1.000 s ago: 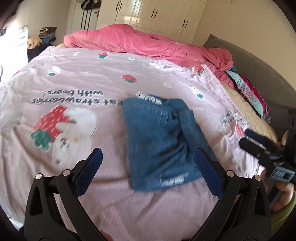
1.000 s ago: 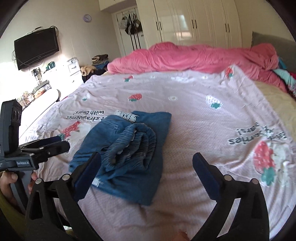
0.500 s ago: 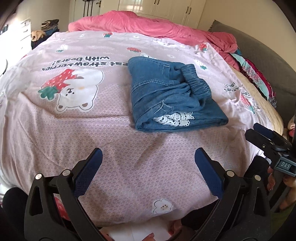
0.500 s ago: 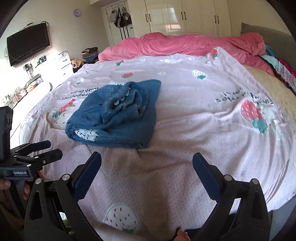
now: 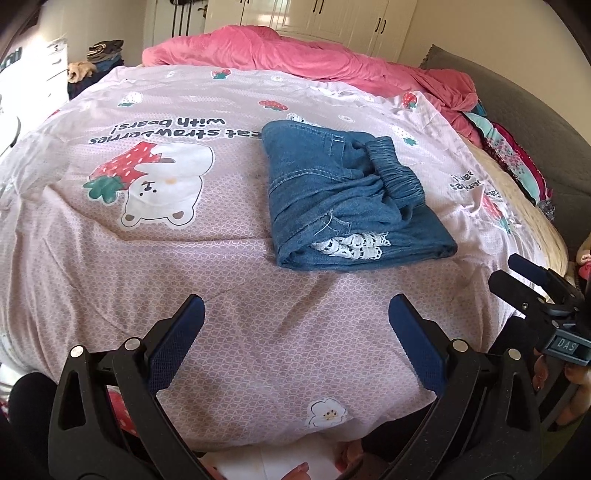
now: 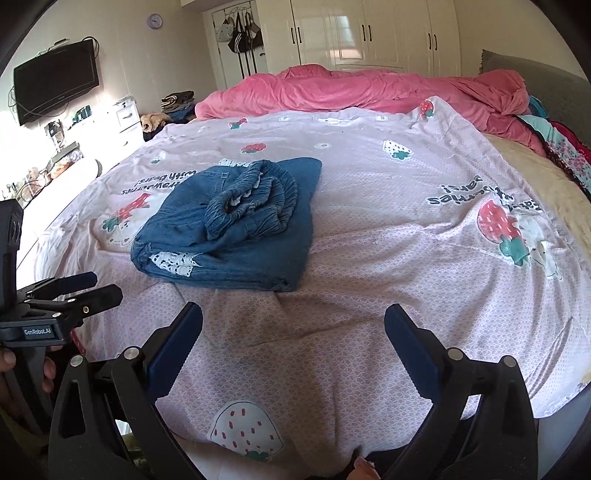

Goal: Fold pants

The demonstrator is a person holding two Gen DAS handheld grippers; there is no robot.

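Observation:
Blue denim pants (image 5: 343, 195) lie folded into a compact bundle on the pink strawberry bedsheet (image 5: 147, 258), elastic waistband on top and white lace trim showing at the near end. They also show in the right wrist view (image 6: 232, 229). My left gripper (image 5: 295, 332) is open and empty, held back near the bed's front edge, apart from the pants. My right gripper (image 6: 293, 339) is open and empty, also back from the pants. Each gripper shows at the edge of the other's view: the right one (image 5: 532, 280), the left one (image 6: 70, 291).
A rumpled pink duvet (image 5: 295, 55) lies across the far end of the bed. Patterned clothes (image 5: 517, 162) are piled along the right side by a grey headboard (image 5: 535, 122). White wardrobes (image 6: 369, 33), a wall TV (image 6: 55, 88) and a cluttered dresser (image 6: 66, 147) stand beyond.
Both grippers have drawn back from the pants toward the bed's front edge, both staying open. The folded pants lie still and now appear farther away.

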